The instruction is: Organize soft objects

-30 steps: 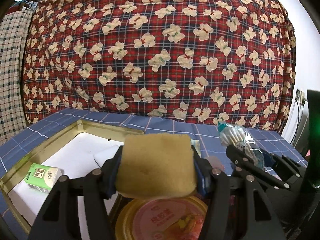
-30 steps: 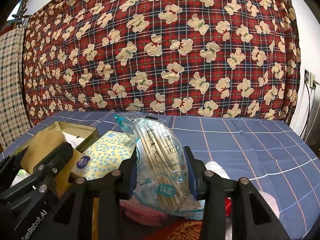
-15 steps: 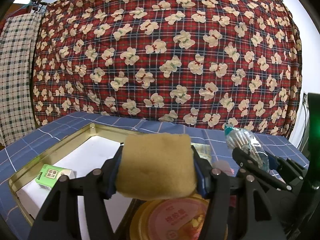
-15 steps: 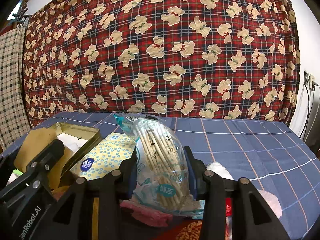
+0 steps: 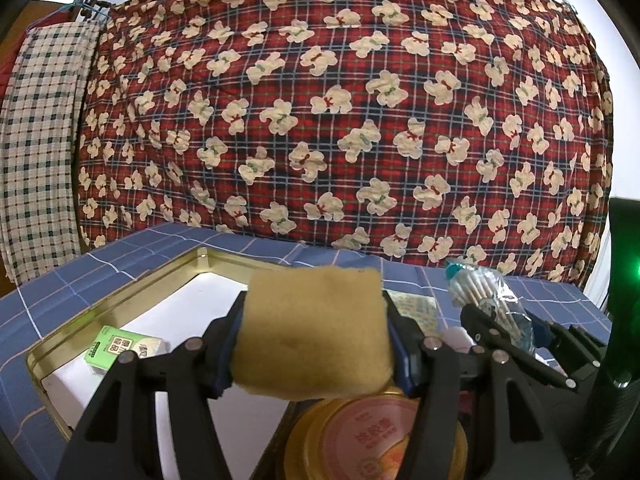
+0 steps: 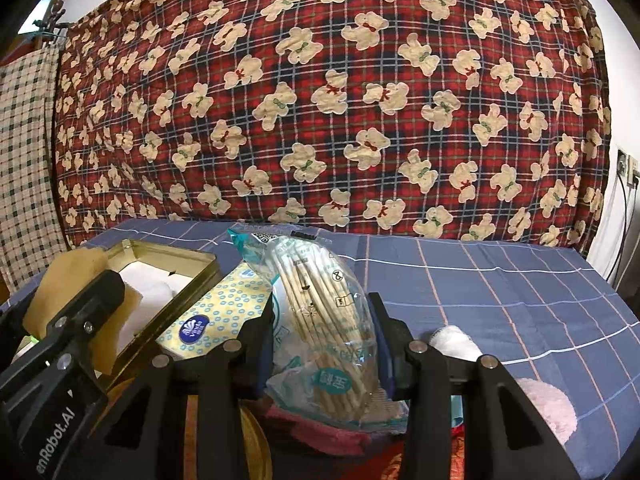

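Over blue cloth (image 5: 132, 248), left gripper (image 5: 314, 332) clamps sponge (image 5: 316, 328).

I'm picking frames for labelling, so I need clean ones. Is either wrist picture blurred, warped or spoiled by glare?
Left wrist view: sharp, but the fisheye bends the bear-print cloth and darkens the corners; a green light glows at the right edge. Right wrist view: equally sharp and warped, with slight shine on the bag of cotton swabs.
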Tool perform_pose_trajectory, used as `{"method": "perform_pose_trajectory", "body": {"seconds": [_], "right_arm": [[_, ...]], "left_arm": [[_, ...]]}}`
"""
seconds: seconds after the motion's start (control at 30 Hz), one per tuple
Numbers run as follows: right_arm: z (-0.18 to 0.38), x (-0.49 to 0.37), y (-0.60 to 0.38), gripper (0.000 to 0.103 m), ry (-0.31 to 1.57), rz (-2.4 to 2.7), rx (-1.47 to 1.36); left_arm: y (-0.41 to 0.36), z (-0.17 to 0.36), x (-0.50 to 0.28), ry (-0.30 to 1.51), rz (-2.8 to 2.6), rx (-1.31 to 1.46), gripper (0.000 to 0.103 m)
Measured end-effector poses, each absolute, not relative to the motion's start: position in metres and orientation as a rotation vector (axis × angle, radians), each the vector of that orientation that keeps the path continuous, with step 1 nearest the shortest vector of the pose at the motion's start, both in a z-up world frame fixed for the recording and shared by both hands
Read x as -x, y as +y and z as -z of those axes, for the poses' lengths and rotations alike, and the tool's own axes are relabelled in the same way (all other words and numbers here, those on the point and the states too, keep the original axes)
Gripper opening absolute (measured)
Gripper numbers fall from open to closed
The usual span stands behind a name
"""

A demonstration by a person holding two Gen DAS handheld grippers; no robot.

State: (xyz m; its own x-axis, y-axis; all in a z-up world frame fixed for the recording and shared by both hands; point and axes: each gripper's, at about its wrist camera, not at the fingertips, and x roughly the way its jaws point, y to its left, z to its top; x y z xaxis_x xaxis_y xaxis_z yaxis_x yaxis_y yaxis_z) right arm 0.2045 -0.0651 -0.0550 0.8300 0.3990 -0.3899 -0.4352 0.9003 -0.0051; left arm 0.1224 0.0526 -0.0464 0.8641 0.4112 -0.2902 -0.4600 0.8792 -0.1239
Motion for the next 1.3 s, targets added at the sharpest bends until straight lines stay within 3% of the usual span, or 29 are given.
{"method": "perform_pose_trajectory", "body": {"seconds": [1.0, 1.3], "right_arm": [[0.058, -0.195, -0.046, 0.044, 0.41, -0.561, 0.093], [0.046, -0.186, -0.026, 0.044, 0.446, -0.607, 0.095]], "left_arm": [[0.074, 0.047, -0.102, 0.27, -0.435, 0.222, 0.06], [0.115, 0.025, -0.079, 0.279, -0.433, 0.265, 0.06]]}}
